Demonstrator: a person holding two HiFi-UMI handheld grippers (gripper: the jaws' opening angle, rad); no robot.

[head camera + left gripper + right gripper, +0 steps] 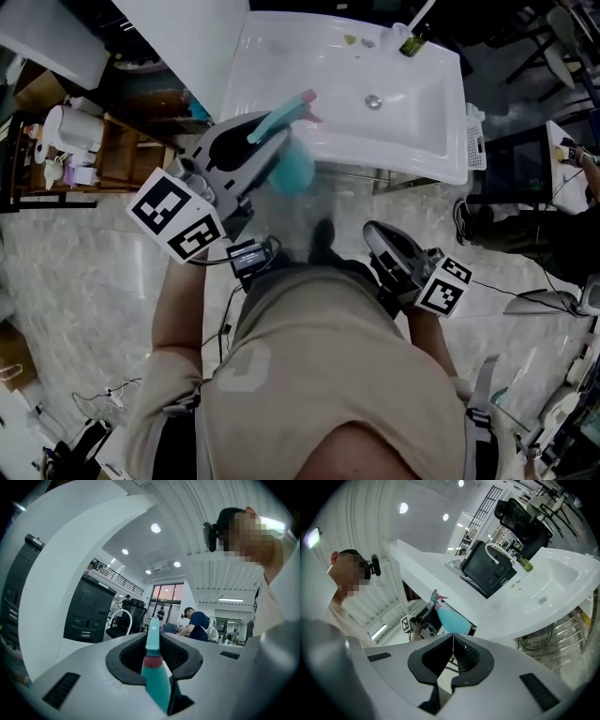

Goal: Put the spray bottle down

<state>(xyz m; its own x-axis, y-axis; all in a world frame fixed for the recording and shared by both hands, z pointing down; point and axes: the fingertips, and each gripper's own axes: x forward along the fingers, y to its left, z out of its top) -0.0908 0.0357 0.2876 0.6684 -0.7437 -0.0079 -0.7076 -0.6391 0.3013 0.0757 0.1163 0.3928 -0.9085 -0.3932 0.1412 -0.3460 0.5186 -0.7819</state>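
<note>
A teal spray bottle (292, 167) with a pink collar is clamped in my left gripper (270, 141), which is shut on it. It hangs in the air just off the front left edge of the white sink (412, 150). In the left gripper view the bottle (155, 679) lies between the jaws with its nozzle pointing away from the camera. My right gripper (380, 236) sits lower right near the person's body, shut and empty. From the right gripper view the shut jaws (453, 638) face the bottle (452, 619) and the sink (562, 581).
A green bottle (412, 42) stands by the tap at the sink's back. A white basket (475, 141) hangs on the sink's right side. A wooden shelf with a paper roll (70, 127) is at left. Cables lie on the marble floor (84, 281).
</note>
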